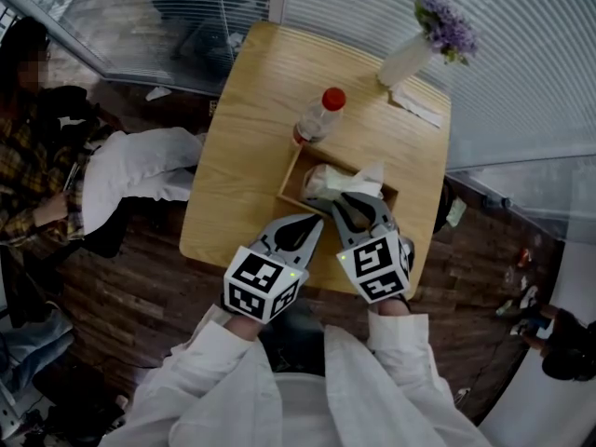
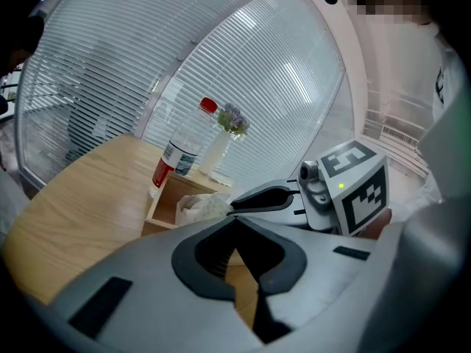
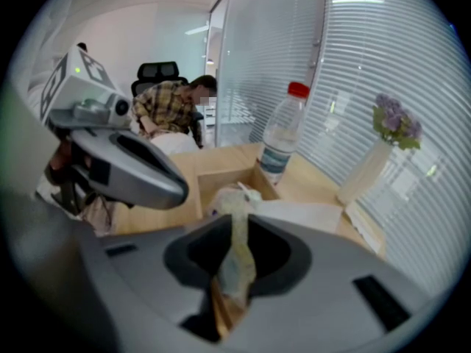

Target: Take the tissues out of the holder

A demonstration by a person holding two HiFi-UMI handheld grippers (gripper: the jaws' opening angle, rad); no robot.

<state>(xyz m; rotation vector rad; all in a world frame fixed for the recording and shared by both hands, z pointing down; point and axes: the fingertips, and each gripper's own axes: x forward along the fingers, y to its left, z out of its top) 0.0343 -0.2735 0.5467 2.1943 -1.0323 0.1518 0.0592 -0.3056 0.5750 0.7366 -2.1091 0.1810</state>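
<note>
The holder is an open wooden box [image 1: 296, 177] on the light wooden table [image 1: 237, 156], with crumpled white tissues [image 1: 358, 182] sticking out of it. My right gripper [image 1: 358, 214] reaches over the box's near edge. In the right gripper view it [image 3: 238, 230] is shut on a pulled-out strand of tissue [image 3: 237, 259] that runs back to the holder [image 3: 221, 182]. My left gripper [image 1: 300, 233] hovers just left of it, jaws together and holding nothing [image 2: 234, 220]. The left gripper view shows the holder [image 2: 168, 197], the tissues [image 2: 197, 206] and the right gripper's tip beside them.
A clear bottle with a red cap [image 1: 317, 119] stands right behind the holder. A white vase of purple flowers [image 1: 414, 54] is at the far right corner. Glass walls with blinds surround the table. A seated person in a plaid shirt [image 1: 37, 166] is at the left.
</note>
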